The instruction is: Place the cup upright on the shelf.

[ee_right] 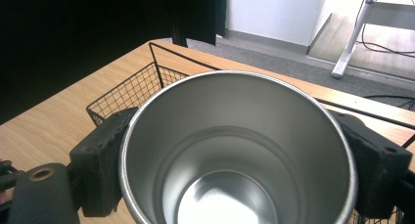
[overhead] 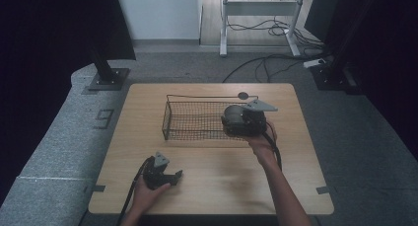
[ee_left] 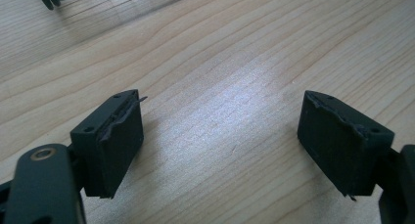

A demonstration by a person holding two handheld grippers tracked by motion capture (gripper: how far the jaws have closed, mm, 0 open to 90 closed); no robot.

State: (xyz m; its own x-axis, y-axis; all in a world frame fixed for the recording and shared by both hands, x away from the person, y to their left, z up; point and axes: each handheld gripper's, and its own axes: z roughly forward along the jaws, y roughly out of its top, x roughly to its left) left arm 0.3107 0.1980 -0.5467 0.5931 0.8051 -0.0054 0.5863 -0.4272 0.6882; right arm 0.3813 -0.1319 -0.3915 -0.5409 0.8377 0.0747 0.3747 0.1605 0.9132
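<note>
Overhead, the right tool (overhead: 235, 121) hangs above the right end of the wire basket (overhead: 170, 118), clamped on a steel cup (overhead: 231, 115) that sits over the mesh interior, while the left tool (overhead: 173, 176) rests low on the wooden tabletop (overhead: 296, 157) near the front edge, well apart from the basket. From the left tool's own camera, its jaws stand wide apart over bare wood, holding nothing. From the right tool's camera, both pads (ee_right: 100, 160) press the cup's (ee_right: 235, 150) outer wall from opposite sides, its open mouth facing the lens, the basket (ee_right: 128, 91) directly behind and below. Lowering it in looks like the right hand's job.
</note>
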